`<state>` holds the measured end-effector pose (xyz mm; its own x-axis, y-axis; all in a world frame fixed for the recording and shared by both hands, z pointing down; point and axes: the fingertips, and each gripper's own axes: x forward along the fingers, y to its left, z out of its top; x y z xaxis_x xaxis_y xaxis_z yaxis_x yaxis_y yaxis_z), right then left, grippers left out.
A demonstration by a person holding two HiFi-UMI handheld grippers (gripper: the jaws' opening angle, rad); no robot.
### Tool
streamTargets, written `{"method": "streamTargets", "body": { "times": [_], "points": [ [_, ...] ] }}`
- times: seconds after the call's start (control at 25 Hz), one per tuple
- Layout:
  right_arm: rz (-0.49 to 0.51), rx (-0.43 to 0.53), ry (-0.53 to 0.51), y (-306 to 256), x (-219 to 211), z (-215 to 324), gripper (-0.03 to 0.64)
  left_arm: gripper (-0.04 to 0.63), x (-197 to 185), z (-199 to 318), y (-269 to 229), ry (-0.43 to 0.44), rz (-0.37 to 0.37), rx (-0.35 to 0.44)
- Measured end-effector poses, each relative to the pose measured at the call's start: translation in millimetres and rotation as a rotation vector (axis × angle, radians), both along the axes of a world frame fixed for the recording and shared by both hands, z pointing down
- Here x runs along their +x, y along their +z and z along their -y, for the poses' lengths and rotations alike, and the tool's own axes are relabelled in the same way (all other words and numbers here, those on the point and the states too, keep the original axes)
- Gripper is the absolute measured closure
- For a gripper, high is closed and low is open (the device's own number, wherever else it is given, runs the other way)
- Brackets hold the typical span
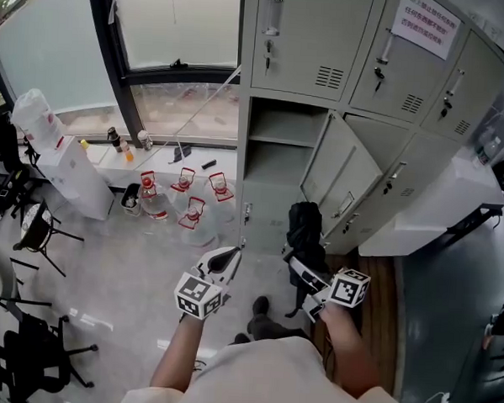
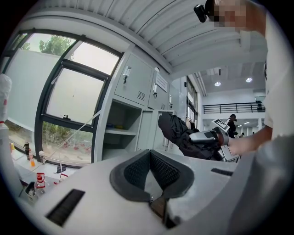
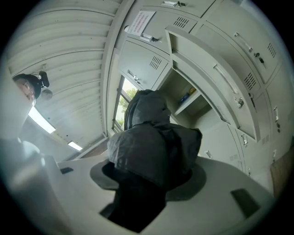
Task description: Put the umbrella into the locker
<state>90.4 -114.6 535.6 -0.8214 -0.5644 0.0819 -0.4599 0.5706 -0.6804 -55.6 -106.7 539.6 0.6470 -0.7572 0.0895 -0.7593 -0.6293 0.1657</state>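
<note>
Two tongs: you hold one in each hand, low in the head view, side by side but apart.
Left tongs (image 2: 148,153): the pads meet at their tips with nothing between them. It carries nothing and touches nothing.
Right tongs (image 1: 297,264): the jaws stand wide, clamped on the folded black umbrella (image 1: 305,229). The fabric bundle fills the gap and spills over both pads.
Umbrella's place: it is in the air before the lockers, outside any compartment, with its free end toward the open compartment (image 1: 281,160).
Door (image 1: 342,169): it is swung out to your right. In the head view the umbrella sits just beside its lower edge, and you cannot tell whether they touch.
Shelf (image 1: 282,141): it crosses the compartment high up. Small coloured items lie on it, too small to name, and the taller space under it shows plain grey metal.
Edges: the compartment's left post borders the window (image 1: 177,24). Closed locker doors sit above and to the right, one bearing a paper notice (image 1: 425,24).
Open room: the left tongs hangs left of the umbrella, in line with that left post.
Floor (image 1: 139,258): it is pale and speckled. Water jugs (image 1: 184,203) with red handles stand under the window, well apart from both tongs.
Room: black chairs (image 1: 31,231) stand at the far left.
</note>
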Motion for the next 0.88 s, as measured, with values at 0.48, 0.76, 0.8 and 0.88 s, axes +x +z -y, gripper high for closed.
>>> {"method": "streamTargets", "body": {
  "times": [0.48, 0.76, 0.8, 0.88],
  "points": [
    [-0.087, 0.069, 0.014, 1, -23, 71, 0.368, 0.591, -15, 59, -3, -0.033, 0.010, -0.009],
    [-0.106, 0.085, 0.013, 1, -29, 126, 0.368, 0.591, -8, 108, -11, -0.025, 0.027, -0.004],
    [-0.115, 0.090, 0.015, 1, -29, 134, 0.368, 0.592, -8, 114, -11, -0.025, 0.032, -0.005],
    [-0.149, 0.112, 0.016, -1, -32, 148, 0.369, 0.591, -9, 127, -13, -0.029, 0.041, -0.006]
  ]
}}
